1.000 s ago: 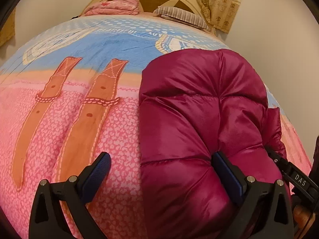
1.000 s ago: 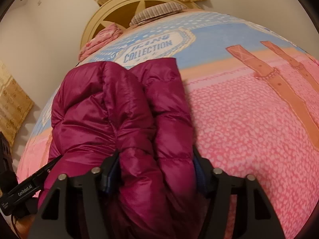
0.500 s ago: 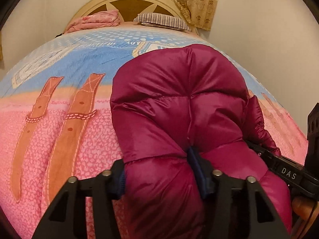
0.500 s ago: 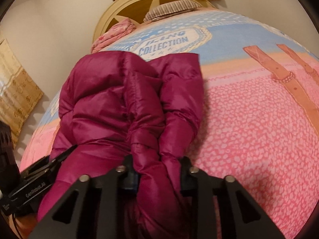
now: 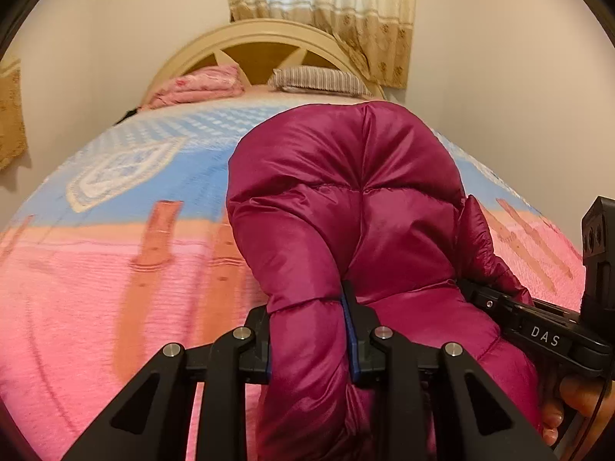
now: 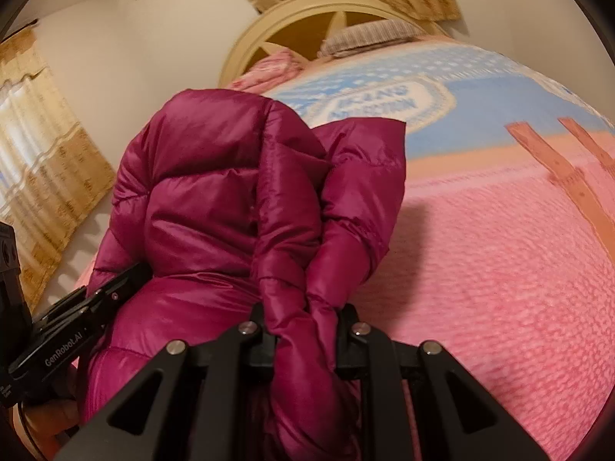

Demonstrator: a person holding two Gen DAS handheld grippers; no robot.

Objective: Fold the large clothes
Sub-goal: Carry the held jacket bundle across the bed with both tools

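A magenta puffer jacket [image 5: 346, 199] lies bunched on the bed, its near end lifted. My left gripper [image 5: 309, 340] pinches a thick fold of its near edge, the jaws still closing on the padding. In the right wrist view the same jacket [image 6: 215, 199] rises in front of the camera. My right gripper [image 6: 305, 330] squeezes a gathered roll of the jacket's near edge, its jaws also still closing. The right gripper's body [image 5: 546, 336] shows at the right of the left wrist view. The left one [image 6: 65, 349] shows at the left of the right wrist view.
The bed's blanket [image 5: 96, 276] is pink near me and blue farther off, with orange strap patterns. A folded pink quilt [image 5: 196, 86] and a striped pillow [image 5: 319, 80] lie by the cream headboard [image 5: 261, 42]. Curtains [image 5: 326, 11] hang behind. A wall stands close on the jacket's side.
Both grippers closed on the jacket's near edge; the left one went from wide open to pinching a fold. Both rose, lifting the jacket's near end, and more of the wall and curtains shows.
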